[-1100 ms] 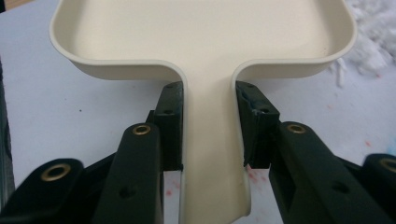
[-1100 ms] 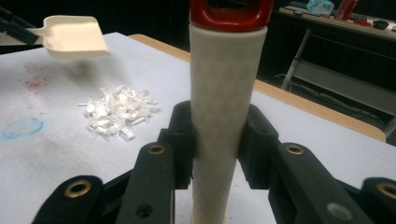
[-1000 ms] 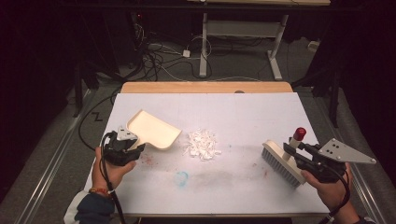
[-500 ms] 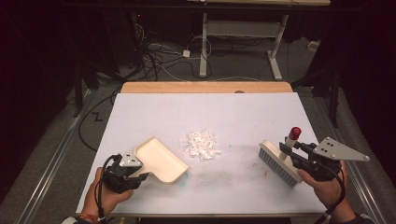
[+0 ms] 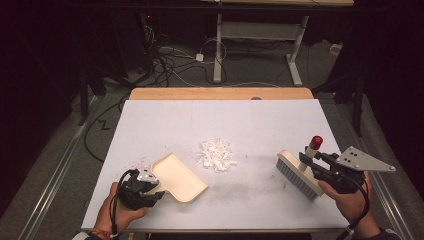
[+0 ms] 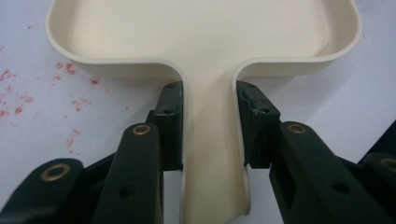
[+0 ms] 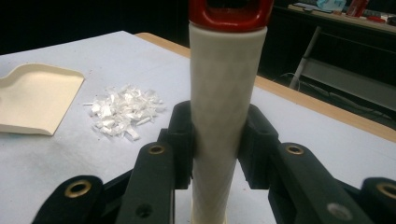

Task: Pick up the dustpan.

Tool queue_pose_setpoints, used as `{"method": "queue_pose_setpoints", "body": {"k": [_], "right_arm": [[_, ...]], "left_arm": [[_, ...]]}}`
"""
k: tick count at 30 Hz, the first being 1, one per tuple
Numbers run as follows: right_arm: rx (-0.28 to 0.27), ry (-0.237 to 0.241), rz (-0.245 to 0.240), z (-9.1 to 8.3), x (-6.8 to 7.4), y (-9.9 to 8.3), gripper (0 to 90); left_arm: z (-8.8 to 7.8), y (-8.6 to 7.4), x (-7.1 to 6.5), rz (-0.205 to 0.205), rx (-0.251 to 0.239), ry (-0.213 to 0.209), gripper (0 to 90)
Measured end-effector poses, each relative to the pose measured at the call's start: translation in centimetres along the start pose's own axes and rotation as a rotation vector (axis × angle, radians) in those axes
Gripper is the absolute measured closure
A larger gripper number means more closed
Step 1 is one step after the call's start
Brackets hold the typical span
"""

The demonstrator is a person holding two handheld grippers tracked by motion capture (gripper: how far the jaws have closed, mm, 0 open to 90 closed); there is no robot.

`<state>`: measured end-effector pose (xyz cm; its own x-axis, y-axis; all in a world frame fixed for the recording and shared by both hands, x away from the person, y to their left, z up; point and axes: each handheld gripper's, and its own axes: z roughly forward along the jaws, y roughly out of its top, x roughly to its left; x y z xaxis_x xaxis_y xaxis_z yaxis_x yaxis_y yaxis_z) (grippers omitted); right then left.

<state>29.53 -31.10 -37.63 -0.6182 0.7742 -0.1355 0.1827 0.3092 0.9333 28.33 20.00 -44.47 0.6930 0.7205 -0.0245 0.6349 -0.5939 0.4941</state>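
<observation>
A cream dustpan (image 5: 179,177) lies on the white table (image 5: 165,125) at the front left, its open lip toward the right. My left gripper (image 5: 145,187) is shut on the dustpan's handle (image 6: 212,149), with a pad (image 6: 170,126) pressed on each side. A pile of white shreds (image 5: 216,154) sits in the middle, just right of the pan's far corner. At the right, my right gripper (image 5: 312,165) is shut on the white handle (image 7: 224,107) of a hand brush (image 5: 298,172), whose red cap (image 5: 315,142) points up. The shreds (image 7: 123,109) and the dustpan (image 7: 37,98) lie ahead to the left.
Faint red specks (image 6: 28,88) mark the table by the dustpan. A wooden strip (image 5: 220,93) runs along the table's far edge. Beyond it, cables (image 5: 175,60) and a desk frame (image 5: 260,35) stand on the dark floor.
My left hand has carried the dustpan toward the front edge and lowered it onto the table, left of the shreds. The right hand and brush have stayed put.
</observation>
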Motion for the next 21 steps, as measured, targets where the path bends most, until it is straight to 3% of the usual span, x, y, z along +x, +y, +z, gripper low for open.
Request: {"method": "queue_pose_setpoints", "body": {"k": [21], "right_arm": [[-0.005,0.016,0.010,0.52,-0.04,-0.02,70.1]], "left_arm": [[0.69,-0.18,0.02,0.007,0.009,0.002,63.6]]}}
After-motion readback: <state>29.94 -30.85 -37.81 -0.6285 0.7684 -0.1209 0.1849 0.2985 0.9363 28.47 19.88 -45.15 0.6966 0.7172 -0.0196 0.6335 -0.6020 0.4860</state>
